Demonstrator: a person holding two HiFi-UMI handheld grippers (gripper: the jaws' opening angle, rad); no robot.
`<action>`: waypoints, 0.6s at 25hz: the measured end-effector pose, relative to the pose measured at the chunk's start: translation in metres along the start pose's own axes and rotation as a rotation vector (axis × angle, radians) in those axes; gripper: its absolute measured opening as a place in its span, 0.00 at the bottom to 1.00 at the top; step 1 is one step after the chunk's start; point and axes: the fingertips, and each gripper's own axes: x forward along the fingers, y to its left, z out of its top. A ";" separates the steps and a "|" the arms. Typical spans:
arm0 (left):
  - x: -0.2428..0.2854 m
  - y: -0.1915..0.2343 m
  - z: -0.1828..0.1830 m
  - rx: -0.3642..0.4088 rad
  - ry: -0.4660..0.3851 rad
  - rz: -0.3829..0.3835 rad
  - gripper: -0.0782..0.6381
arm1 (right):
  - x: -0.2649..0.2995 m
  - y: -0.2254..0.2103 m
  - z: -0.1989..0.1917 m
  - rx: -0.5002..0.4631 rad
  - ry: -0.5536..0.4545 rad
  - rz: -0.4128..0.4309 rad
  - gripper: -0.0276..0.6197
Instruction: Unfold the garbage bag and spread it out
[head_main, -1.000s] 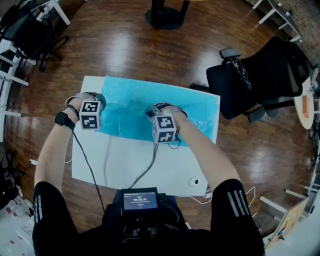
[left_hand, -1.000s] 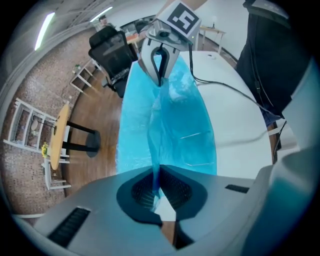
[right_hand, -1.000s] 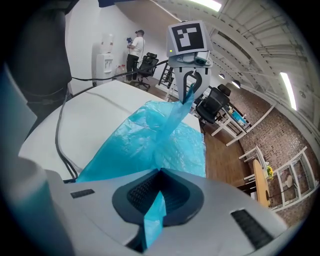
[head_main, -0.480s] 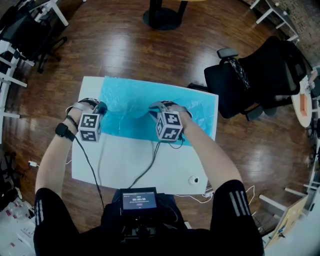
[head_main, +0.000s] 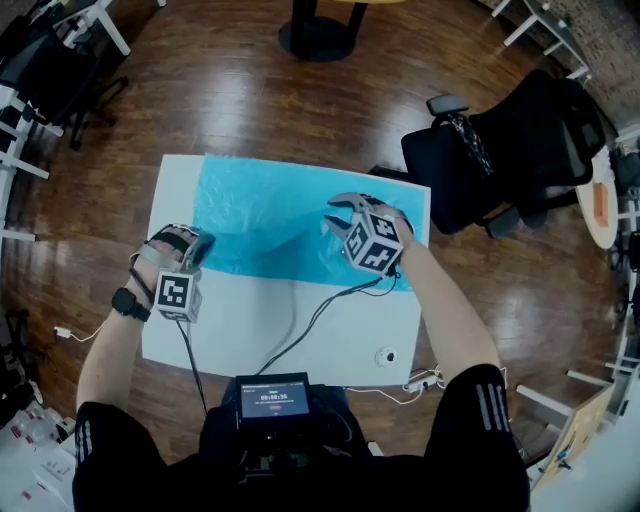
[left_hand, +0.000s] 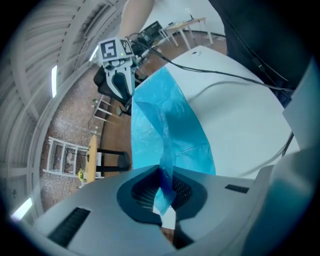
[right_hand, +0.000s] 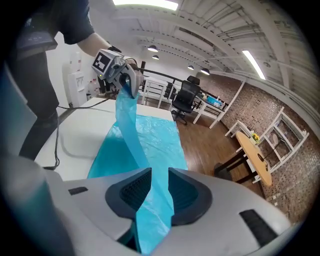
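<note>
One blue garbage bag (head_main: 262, 210), spread over upper half of white table (head_main: 330, 330), mid-frame. Left gripper (head_main: 198, 246), lower left: clamped on raised bag edge. Right gripper (head_main: 336, 212), right of centre: just been opening, film slack between parted jaws.

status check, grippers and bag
Left gripper shut on garbage bag. Right gripper jaws just opening, bag slack between them. Rest lies on table. Cable beside it.

Probably an office: swivel chair (head_main: 515, 150), white desks (right_hand: 214, 107), brick wall (right_hand: 262, 117)
</note>
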 end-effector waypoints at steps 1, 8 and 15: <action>-0.007 0.001 0.007 -0.018 -0.019 0.028 0.11 | -0.004 -0.002 -0.009 0.019 0.010 -0.001 0.25; -0.042 -0.015 0.019 -0.059 -0.061 0.110 0.11 | -0.026 0.007 -0.095 -0.080 0.218 0.008 0.35; -0.058 -0.012 0.026 -0.072 -0.085 0.170 0.11 | -0.039 -0.001 -0.174 -0.131 0.373 -0.103 0.38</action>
